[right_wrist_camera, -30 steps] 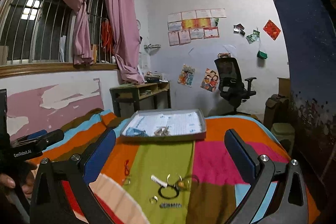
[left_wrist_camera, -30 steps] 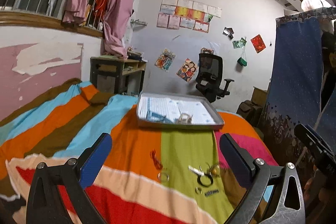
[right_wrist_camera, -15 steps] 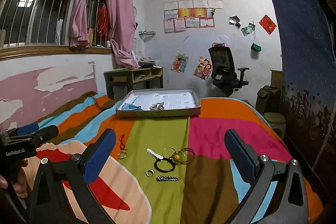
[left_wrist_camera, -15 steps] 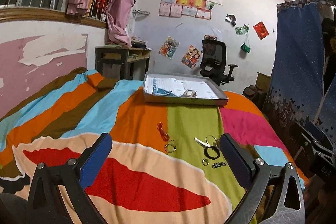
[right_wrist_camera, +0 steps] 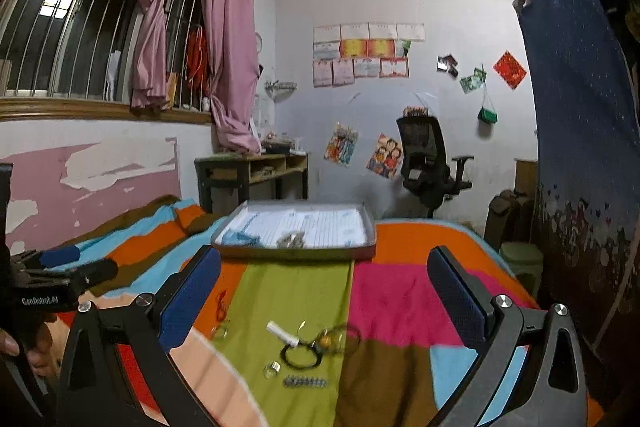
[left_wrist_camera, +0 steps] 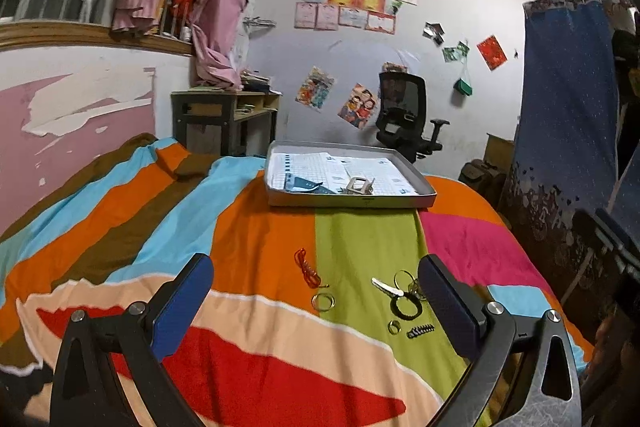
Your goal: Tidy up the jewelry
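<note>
The loose jewelry lies scattered on the striped bedspread (left_wrist_camera: 248, 227), low and right of centre in the left wrist view: a red cord (left_wrist_camera: 306, 267) on the orange stripe, a thin gold ring (left_wrist_camera: 322, 301) just below it, then on the green stripe a white clip (left_wrist_camera: 386, 287), a black loop (left_wrist_camera: 404, 307), a tangle of thin gold hoops (left_wrist_camera: 406, 279), a small band ring (left_wrist_camera: 394, 327) and a short dark beaded piece (left_wrist_camera: 420, 330). None of these is held. Higher up, at the middle of the frame, the grey tray (left_wrist_camera: 352, 203) sits on the bed, lined with printed paper and already holding a metal clasp-like piece (left_wrist_camera: 360, 185) and a blue scrap (left_wrist_camera: 304, 183), so by my reading only a little has been sorted and most of the pieces are left to move. The left gripper (left_wrist_camera: 316, 291) hangs over the bedspread with its jaws wide apart and nothing between them; the right gripper (right_wrist_camera: 324, 291) is likewise spread and empty, above the same cluster at the bottom centre of its own view. Behind stand an office chair (left_wrist_camera: 404, 115) and a wooden desk (left_wrist_camera: 224, 115).
</note>
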`<state>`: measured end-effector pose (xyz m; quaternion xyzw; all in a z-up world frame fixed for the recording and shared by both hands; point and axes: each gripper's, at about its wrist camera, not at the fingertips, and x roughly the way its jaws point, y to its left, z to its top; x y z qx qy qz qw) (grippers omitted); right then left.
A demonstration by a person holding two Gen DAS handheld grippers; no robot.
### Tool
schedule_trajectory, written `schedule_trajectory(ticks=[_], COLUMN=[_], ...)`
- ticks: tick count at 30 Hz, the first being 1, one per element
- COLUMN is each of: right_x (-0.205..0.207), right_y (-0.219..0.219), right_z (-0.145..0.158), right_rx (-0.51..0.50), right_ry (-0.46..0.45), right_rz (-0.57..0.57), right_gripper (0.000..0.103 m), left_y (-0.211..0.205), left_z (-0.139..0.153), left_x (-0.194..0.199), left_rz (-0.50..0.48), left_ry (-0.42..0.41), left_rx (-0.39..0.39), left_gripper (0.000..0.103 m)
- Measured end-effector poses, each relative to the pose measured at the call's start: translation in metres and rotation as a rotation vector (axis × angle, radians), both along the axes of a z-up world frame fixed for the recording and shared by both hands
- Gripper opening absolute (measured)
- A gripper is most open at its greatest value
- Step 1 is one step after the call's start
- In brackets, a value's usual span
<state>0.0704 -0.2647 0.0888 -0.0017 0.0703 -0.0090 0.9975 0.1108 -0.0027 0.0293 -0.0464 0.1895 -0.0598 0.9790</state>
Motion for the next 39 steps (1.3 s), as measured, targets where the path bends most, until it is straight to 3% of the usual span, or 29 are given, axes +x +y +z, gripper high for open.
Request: schedule_trajectory(ticks=[6, 11, 16, 20, 27, 29, 32, 34, 39], right_x=[0.046, 0.082, 0.109, 0.136, 0.170, 0.173, 0.177, 0.179, 0.182], right_y=[-0.014, -0.018, -0.016, -0.007, 0.002, 0.007, 0.018, 0.026, 0.043], right_z=[0.011, -0.004, -0.044, -0.089, -0.147, -0.162, -0.179, -0.187, -0.201], right_rx=[0.008, 0.028, 0.035, 0.021, 0.084, 0.103, 0.090, 0.086, 0.070], right_ry=[-0.021, 0.028, 0.172, 0.362, 0.592, 0.643, 0.696, 0.726, 0.788], right_rz=[0.011, 0.030, 0.083, 0.173, 0.273, 0.305, 0.345, 0.370, 0.417], right_gripper=[0.102, 0.102, 0.102, 0.102, 0.101, 0.096, 0.077, 0.064, 0.050], left_y=[-0.005, -0.008, -0.005, -0.001, -0.004, -0.005, -0.009, -0.012, -0.017], left_z=[-0.002, -0.016, -0.044, -0.074, -0.118, -0.128, -0.135, -0.134, -0.136], left_x=[0.051, 0.098, 0.119, 0.136, 0.165, 0.171, 0.173, 0.174, 0.177], left_rz=[-0.009, 0.014, 0.026, 0.009, -0.029, -0.053, -0.095, -0.124, -0.187], left_ry=[0.052, 0.090, 0.132, 0.236, 0.447, 0.493, 0.518, 0.514, 0.505], left_rx=[0.000, -0.017, -0.002, 0.010, -0.002, -0.003, -0.004, -0.003, 0.001], left_gripper=[0.103, 0.103, 0.103, 0.103, 0.103, 0.103, 0.102, 0.097, 0.078])
